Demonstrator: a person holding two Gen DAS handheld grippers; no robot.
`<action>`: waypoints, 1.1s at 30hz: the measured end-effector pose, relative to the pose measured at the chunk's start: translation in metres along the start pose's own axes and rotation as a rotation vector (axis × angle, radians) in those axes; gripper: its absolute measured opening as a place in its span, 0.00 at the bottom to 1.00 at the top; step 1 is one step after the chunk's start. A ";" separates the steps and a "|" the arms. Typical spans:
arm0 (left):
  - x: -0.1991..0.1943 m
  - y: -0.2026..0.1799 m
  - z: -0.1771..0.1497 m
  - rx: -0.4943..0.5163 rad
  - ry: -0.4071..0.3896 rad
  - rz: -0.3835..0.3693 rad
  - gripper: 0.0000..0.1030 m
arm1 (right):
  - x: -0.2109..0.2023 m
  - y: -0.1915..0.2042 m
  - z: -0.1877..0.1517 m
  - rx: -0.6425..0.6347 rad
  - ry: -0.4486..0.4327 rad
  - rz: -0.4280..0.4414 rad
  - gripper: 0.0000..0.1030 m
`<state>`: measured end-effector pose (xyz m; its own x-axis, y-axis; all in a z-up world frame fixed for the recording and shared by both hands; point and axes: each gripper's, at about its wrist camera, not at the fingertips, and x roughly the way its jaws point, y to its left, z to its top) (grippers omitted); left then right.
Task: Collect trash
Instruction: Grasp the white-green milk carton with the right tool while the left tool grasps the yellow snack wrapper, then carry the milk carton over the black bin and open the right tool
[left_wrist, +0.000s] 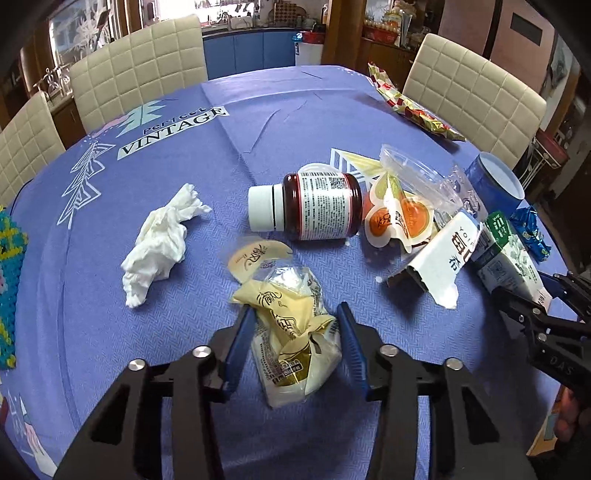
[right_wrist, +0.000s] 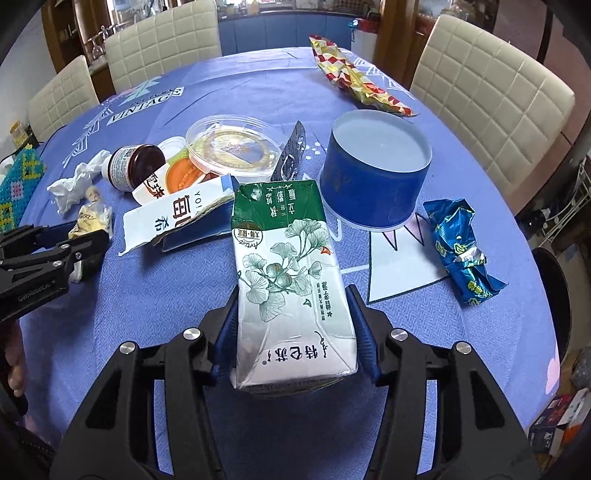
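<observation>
We have both grippers working the trash pile at once, one item each.

Right gripper (right_wrist: 293, 332): jaws set around the green-and-white drink carton (right_wrist: 288, 280), a pad flat on each long side. It looks clamped; the fisheye hides whether the far pad fully touches, so we call it a hold with that caveat. The carton runs lengthwise out ahead of the jaws, which keeps its wide faces clear and the grip on the stiff narrow sides.

Left gripper (left_wrist: 293, 341): jaws at medium width straddling the crumpled yellow wrapper (left_wrist: 295, 332). The pads sit just beside it on both sides with a little gap, so nothing is gripped yet. The straddle centres the soft wad so it compresses evenly when we close.

Ahead of the right jaws, slightly right: the blue tub (right_wrist: 373, 177), open side up, the likely bin, so the carton points that way.

Remaining trash:
- crumpled tissue (left_wrist: 162, 243), ahead-left of the left jaws
- pill bottle (left_wrist: 310, 206) on its side, straight ahead of them
- torn white box (right_wrist: 177, 221), between the two grippers
- blue foil wrapper (right_wrist: 461, 251), right of the right jaws
- red-and-gold snack bag (right_wrist: 351, 81), far ahead
</observation>
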<state>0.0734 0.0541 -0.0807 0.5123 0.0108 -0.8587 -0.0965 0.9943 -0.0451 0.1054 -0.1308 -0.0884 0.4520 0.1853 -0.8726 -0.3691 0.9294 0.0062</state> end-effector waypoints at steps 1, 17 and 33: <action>-0.002 0.000 -0.002 -0.002 -0.006 -0.004 0.32 | -0.001 0.000 0.000 0.003 0.001 0.000 0.54; -0.071 -0.061 -0.004 0.167 -0.279 0.116 0.28 | -0.050 -0.007 0.004 -0.047 -0.107 -0.033 0.54; -0.045 -0.180 0.055 0.229 -0.297 -0.013 0.28 | -0.063 -0.134 0.026 0.074 -0.155 -0.095 0.54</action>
<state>0.1148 -0.1199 -0.0062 0.7410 -0.0051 -0.6715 0.0879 0.9921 0.0894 0.1474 -0.2586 -0.0216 0.6036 0.1368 -0.7855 -0.2606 0.9649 -0.0322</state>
